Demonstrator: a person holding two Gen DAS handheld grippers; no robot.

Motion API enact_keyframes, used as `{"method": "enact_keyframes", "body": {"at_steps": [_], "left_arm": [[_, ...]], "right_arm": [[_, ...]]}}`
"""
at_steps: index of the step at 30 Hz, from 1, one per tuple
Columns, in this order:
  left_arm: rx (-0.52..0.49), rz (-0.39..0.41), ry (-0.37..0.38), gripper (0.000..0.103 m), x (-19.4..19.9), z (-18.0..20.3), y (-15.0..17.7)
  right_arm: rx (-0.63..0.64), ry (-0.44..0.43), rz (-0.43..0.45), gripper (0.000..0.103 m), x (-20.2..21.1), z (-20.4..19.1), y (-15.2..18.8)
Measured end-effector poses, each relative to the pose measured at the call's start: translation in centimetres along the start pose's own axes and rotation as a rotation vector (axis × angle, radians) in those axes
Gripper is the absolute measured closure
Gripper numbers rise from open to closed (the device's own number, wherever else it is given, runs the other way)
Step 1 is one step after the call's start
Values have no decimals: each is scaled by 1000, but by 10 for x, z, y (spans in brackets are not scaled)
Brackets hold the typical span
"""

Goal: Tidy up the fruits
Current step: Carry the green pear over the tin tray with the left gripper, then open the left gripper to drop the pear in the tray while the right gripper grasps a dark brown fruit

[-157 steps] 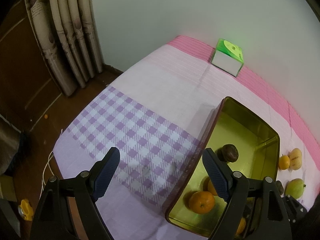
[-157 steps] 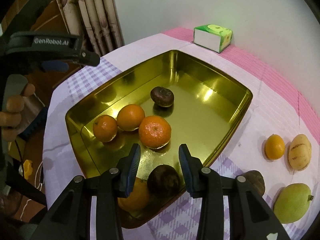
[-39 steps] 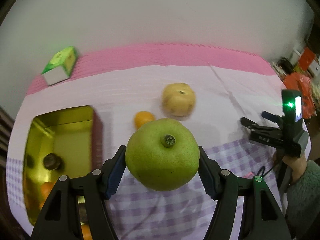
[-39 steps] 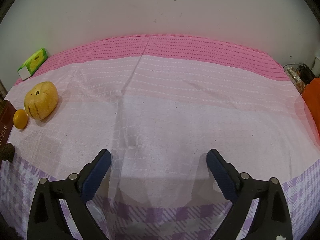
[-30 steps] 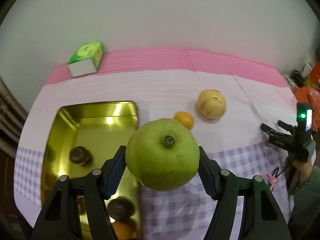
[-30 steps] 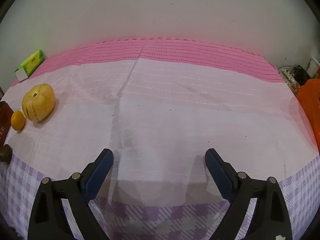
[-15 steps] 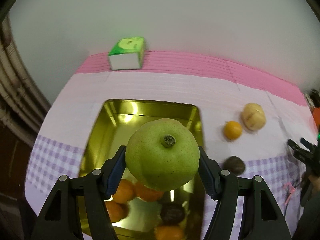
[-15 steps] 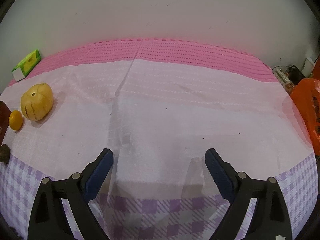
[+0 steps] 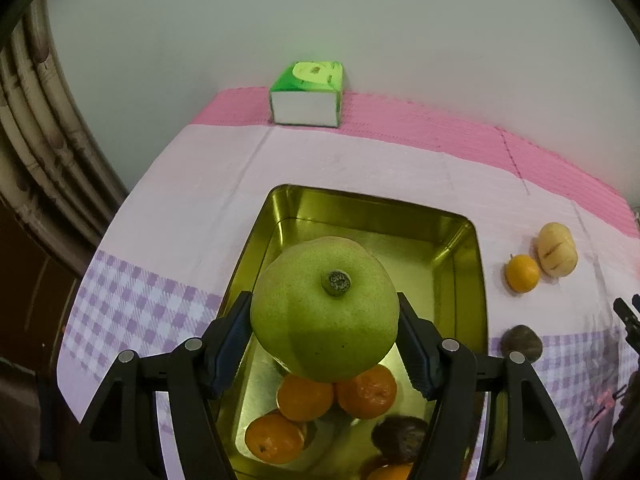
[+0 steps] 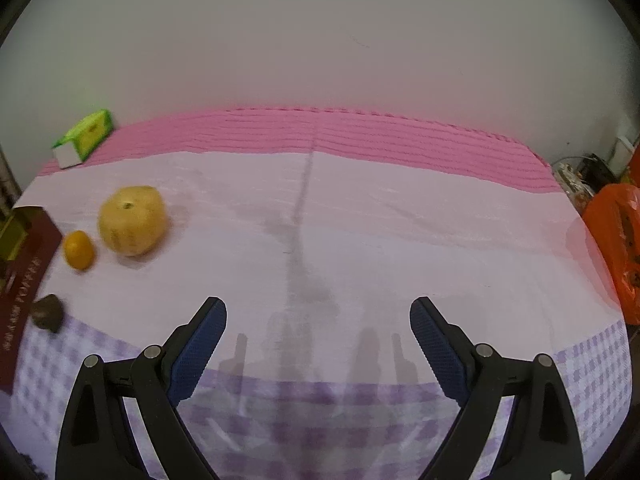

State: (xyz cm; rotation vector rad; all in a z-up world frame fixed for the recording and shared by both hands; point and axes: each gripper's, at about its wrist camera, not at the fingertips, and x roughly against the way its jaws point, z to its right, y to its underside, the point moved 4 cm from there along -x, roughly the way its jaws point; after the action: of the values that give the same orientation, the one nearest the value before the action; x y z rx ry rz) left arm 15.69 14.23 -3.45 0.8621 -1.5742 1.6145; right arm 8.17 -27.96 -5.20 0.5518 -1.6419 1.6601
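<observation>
Left wrist view only: left tongs (image 9: 325, 336) clenched on green pear (image 9: 324, 312), held above gold tin (image 9: 478, 264); oranges (image 9: 304, 398) inside, below tongs. Right wrist view: right tongs (image 10: 318, 334) spread wide, holding nothing, over bench (image 10: 360, 240); yellow fruit (image 10: 132, 220), possibly melon, far left.

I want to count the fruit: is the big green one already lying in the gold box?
No, the left tool holds the green fruit above the gold box.
</observation>
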Motion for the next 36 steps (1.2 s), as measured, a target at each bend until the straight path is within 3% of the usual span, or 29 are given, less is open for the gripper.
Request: {"method": "enact_keyframes", "body": {"at_steps": [9,19,30,33,36], "left_arm": [[18,-34,1,35,-15,-8,4],[18,-56,-9,35,-21,-11,7],[44,-67,-11,35,-20,-17,6],[56,-72,-13,35,-21,-20,5],[62,-76,-18,35,-21,-22,5]], "right_arm": [[68,-131,14,12,22,-57,-6],[212,-308,-28,12,26,-151,5],[302,-379,-91,12,11,-209,19],[313,-383,-101,17,6,-217,19],[309,-391,-118,29,1,-222,20]]}}
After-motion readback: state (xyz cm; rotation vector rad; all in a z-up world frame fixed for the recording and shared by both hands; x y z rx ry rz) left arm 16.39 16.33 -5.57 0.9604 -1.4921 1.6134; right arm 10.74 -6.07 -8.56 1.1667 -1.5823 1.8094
